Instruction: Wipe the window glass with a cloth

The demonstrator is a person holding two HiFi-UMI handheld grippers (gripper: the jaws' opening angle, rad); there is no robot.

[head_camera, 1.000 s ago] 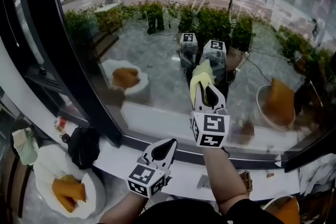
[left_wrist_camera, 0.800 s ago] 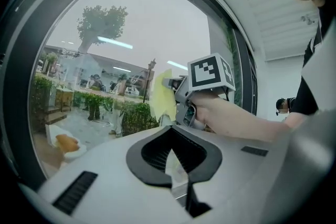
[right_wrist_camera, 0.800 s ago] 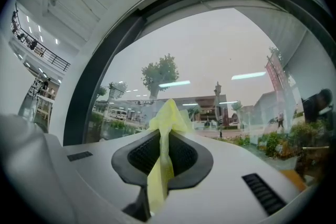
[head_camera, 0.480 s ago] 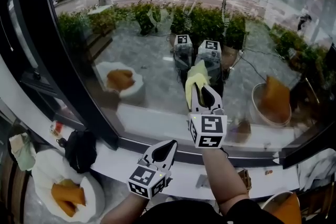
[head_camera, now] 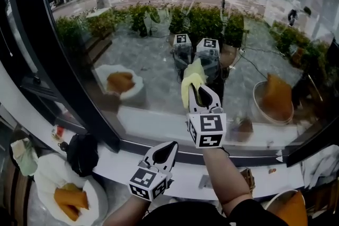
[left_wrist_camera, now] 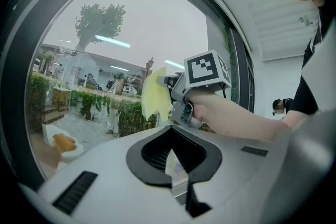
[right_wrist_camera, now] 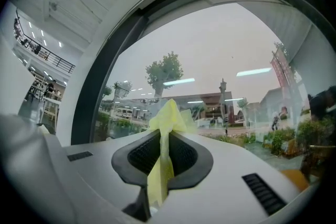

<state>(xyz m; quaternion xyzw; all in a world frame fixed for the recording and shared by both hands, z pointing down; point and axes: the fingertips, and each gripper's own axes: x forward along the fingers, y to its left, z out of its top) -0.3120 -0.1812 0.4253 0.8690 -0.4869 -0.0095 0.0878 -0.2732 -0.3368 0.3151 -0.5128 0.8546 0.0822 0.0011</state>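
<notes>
My right gripper (head_camera: 197, 93) is raised against the window glass (head_camera: 132, 24), shut on a yellow cloth (head_camera: 189, 81) whose bunched end presses on the pane. In the right gripper view the yellow cloth (right_wrist_camera: 168, 119) sticks up from the closed jaws of that gripper (right_wrist_camera: 163, 160), with the window glass (right_wrist_camera: 226, 65) right ahead. My left gripper (head_camera: 165, 152) hangs lower, over the white sill (head_camera: 127, 162), shut with nothing in it. The left gripper view shows the left gripper (left_wrist_camera: 176, 168) pointing up at the right gripper's marker cube (left_wrist_camera: 207, 68) and the yellow cloth (left_wrist_camera: 154, 98).
A thick black window frame (head_camera: 50, 61) slants down the left side, and another frame bar (head_camera: 312, 146) sits at lower right. On the sill lie a black bag (head_camera: 82, 151) and small items (head_camera: 247, 179). A white plate with orange food (head_camera: 69, 199) is at bottom left.
The right gripper and its cloth have slid slightly left and up along the glass. The left gripper has stayed where it was.
</notes>
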